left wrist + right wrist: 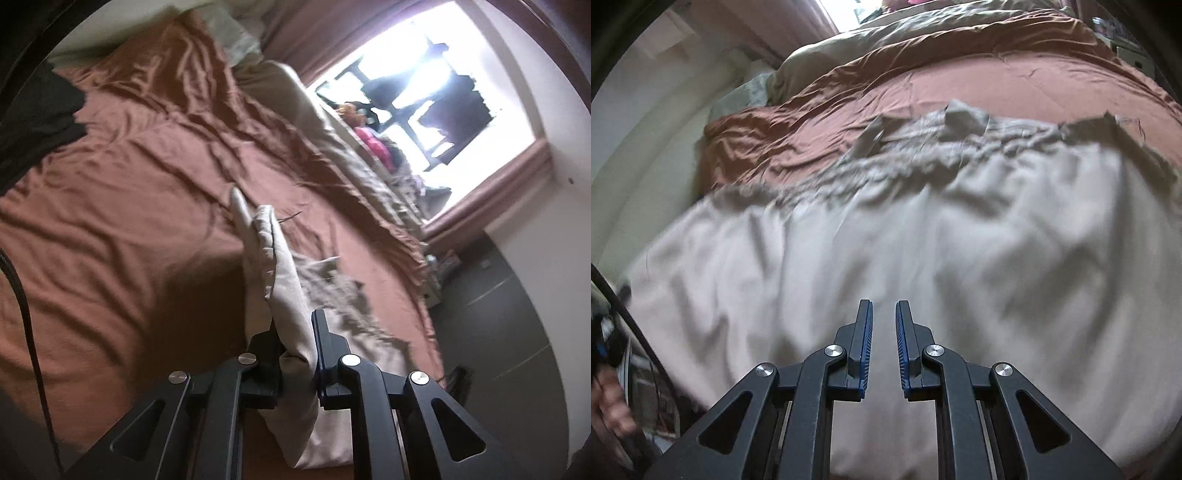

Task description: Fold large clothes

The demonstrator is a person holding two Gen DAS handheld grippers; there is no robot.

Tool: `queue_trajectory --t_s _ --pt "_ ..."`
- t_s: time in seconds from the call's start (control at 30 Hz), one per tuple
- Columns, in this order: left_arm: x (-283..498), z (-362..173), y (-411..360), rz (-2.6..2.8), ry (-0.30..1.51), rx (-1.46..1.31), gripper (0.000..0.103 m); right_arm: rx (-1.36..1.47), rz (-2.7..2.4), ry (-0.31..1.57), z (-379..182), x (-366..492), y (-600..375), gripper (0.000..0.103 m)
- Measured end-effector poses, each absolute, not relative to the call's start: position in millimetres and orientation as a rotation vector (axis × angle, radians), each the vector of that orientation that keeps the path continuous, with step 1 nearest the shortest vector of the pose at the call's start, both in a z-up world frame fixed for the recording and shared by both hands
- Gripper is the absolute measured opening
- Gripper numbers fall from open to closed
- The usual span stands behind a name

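A large beige garment (923, 229) lies spread over the rust-brown bedspread (960, 85), its far edge crumpled and uneven. In the left wrist view one part of this garment (284, 266) rises in a folded strip off the bed, and my left gripper (295, 319) is shut on it, the cloth pinched between both pads. My right gripper (884, 302) hovers over the flat middle of the garment. Its jaws stand nearly together with a thin gap, and nothing is between them.
A bunched beige duvet (332, 147) runs along the bed's far side below a bright window (424, 92) with brown curtains. A black garment (37, 122) lies at the bed's left edge. Dark floor (498, 314) borders the bed. A person's hand (609, 406) shows at the lower left.
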State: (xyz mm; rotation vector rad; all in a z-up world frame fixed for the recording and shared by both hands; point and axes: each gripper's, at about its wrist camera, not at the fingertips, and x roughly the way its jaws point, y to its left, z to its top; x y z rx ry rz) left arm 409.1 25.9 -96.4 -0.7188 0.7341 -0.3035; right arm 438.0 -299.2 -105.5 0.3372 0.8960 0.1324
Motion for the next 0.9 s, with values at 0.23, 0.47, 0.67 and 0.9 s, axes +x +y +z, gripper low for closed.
queue_trajectory --t_s 0.23,0.47,0.67,0.9 --pt "415.9 -50.2 -0.3 -0.396 0.664 -0.704 0.012 0.344 0.147 0.914 -124.5 394.9 -286.7 0.009" --pt "420.9 -17.5 -31.3 -0.485 0.618 -0.679 0.012 0.357 0.110 0.925 -140.7 366.8 -286.1 0.009" --pt "425.1 -2.3 -76.7 -0.585 0.610 -0.644 0.011 0.394 0.114 0.959 -146.4 368.8 -285.3 0.009" --pt "427.3 24.0 -141.8 -0.712 0.610 -0.591 0.010 0.578 0.131 0.836 -110.8 331.7 -328.7 0.010"
